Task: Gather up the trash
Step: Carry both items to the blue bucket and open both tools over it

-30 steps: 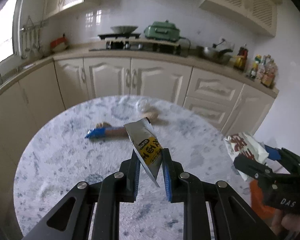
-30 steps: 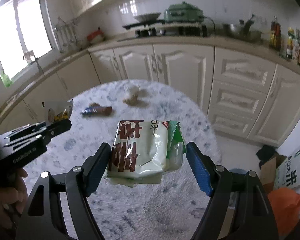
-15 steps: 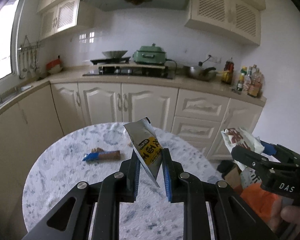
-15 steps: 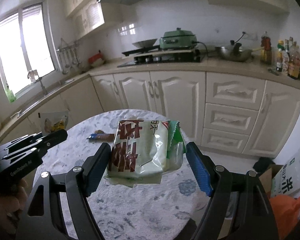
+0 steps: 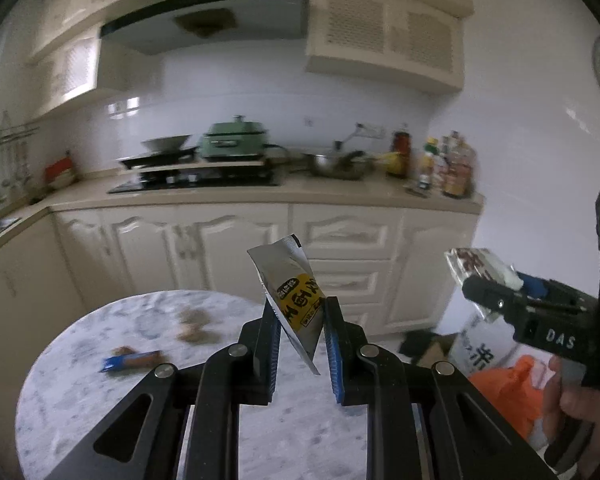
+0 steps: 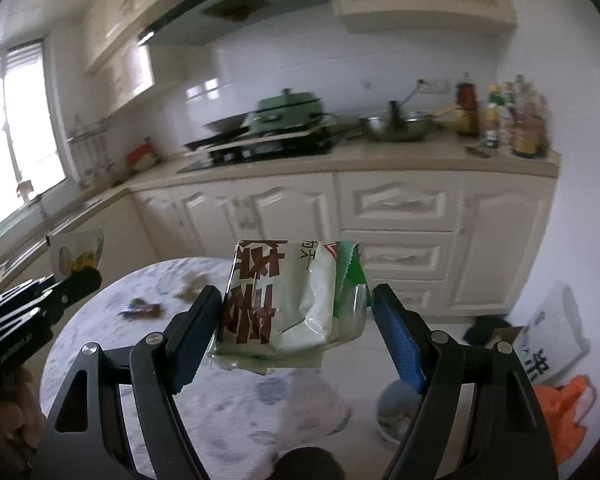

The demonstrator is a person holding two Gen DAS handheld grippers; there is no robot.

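Cream kitchen cabinets (image 5: 228, 248) back a round marble bench (image 5: 80, 392). Nearest, the left gripper (image 5: 300, 344) pinches a silver sachet (image 5: 292, 292) with a yellow label, tilted and sticking up past its fingers. The right gripper (image 6: 296, 328) clamps a crumpled white-green packet (image 6: 288, 304) printed with big dark red characters, held above the bench. Farther off, a blue-brown wrapper (image 5: 130, 361) and brown scraps (image 5: 192, 320) lie on the bench. An orange bag (image 6: 560, 404) sits on the floor.

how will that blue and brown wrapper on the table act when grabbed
The blue and brown wrapper lies flat and thin, so it is probably light and floppy. It likely crumples when pinched, and may slide on the smooth marble table.
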